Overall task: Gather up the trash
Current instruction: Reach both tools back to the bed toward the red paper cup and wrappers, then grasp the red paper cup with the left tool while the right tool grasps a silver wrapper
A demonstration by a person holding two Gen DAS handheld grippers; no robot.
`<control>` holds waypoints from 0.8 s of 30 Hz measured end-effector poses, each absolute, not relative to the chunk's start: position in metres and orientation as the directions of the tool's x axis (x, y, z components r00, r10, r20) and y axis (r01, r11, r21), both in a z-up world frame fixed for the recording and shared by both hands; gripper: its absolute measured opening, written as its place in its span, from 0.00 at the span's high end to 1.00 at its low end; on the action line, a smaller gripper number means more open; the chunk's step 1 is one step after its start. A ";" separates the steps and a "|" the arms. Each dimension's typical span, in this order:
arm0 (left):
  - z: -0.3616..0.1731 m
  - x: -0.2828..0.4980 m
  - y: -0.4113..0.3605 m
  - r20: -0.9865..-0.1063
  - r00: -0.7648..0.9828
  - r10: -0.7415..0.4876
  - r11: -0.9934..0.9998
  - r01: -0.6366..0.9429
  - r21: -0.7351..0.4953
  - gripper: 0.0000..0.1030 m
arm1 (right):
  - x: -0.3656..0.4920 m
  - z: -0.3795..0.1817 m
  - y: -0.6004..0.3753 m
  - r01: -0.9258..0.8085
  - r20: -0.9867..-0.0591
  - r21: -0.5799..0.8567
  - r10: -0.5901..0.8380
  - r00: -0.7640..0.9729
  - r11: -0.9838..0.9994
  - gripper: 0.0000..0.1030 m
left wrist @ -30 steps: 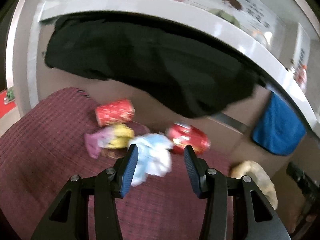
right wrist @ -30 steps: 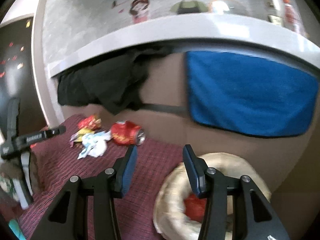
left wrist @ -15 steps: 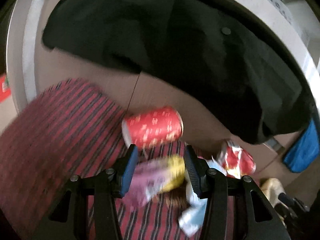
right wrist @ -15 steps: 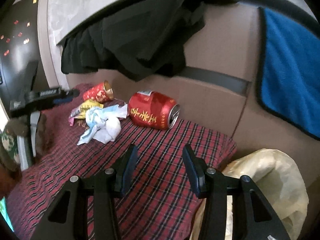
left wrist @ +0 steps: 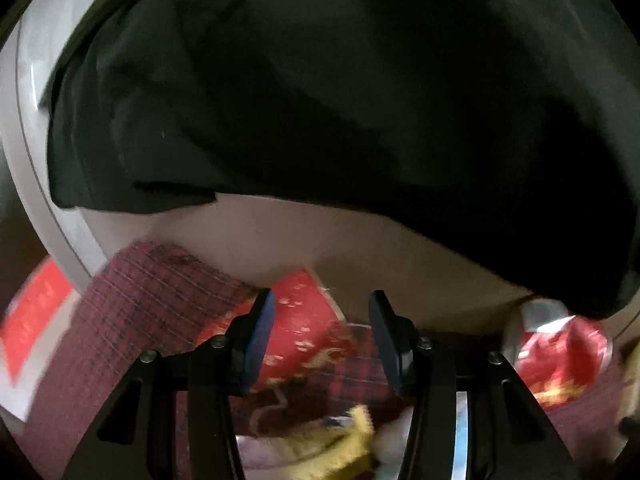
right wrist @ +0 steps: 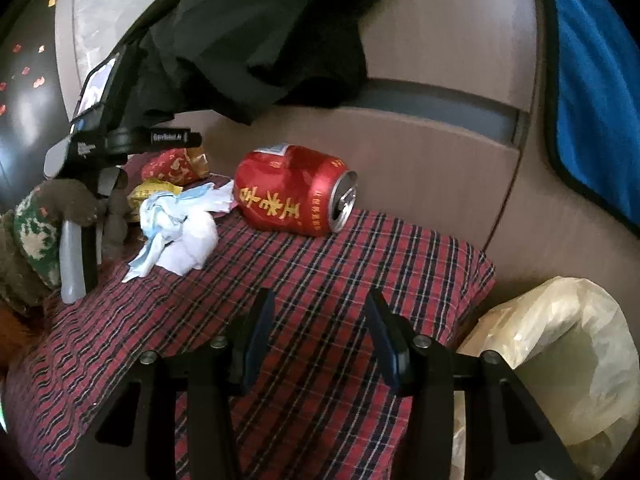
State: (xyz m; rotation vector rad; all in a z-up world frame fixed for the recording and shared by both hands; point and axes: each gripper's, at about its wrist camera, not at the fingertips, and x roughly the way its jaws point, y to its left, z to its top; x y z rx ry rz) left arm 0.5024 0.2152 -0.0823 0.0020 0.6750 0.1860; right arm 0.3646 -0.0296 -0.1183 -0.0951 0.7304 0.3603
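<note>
The trash is piled at the back of a red plaid cushion (right wrist: pixel 320 320), right up against the tan backrest (right wrist: pixel 420 160). Nearest the right gripper (right wrist: pixel 320 330), a red drink can (right wrist: pixel 292 196) is lying on its side, dented on top, its open end turned toward the right of the right wrist view. Just beside it to the left a crumpled white and pale blue tissue wad (right wrist: pixel 180 232) is seen, with a yellow wrapper (right wrist: pixel 154 192) tucked behind that, and a second red can (right wrist: pixel 172 168) farther back, also on its side.

The right gripper's jaws are spread with nothing between them, only bare plaid below, and it is held well short of the nearer can.

The left gripper (left wrist: pixel 322 332) is spread too. The second red can (left wrist: pixel 304 328) is framed between its fingers, but no pad is seen pressing on it; the view is blurry, so actual contact can't be told. The yellow wrapper (left wrist: pixel 352 440) shows at the bottom of that view, and the dented can (left wrist: pixel 560 352) off to the right.

A black garment (right wrist: pixel 260 40) is draped over the backrest above the trash, a blue towel (right wrist: pixel 592 80) hangs farther right, and a cream plastic bag (right wrist: pixel 560 360) sits just off the cushion's right edge. The person's left hand (right wrist: pixel 52 216) is gloved in camouflage.
</note>
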 end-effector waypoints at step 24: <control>-0.082 0.383 0.323 -0.601 0.794 0.085 0.979 -0.180 -0.100 0.97 | 0.356 -0.094 0.018 -0.462 -0.662 0.036 0.368 0.653 0.886 0.56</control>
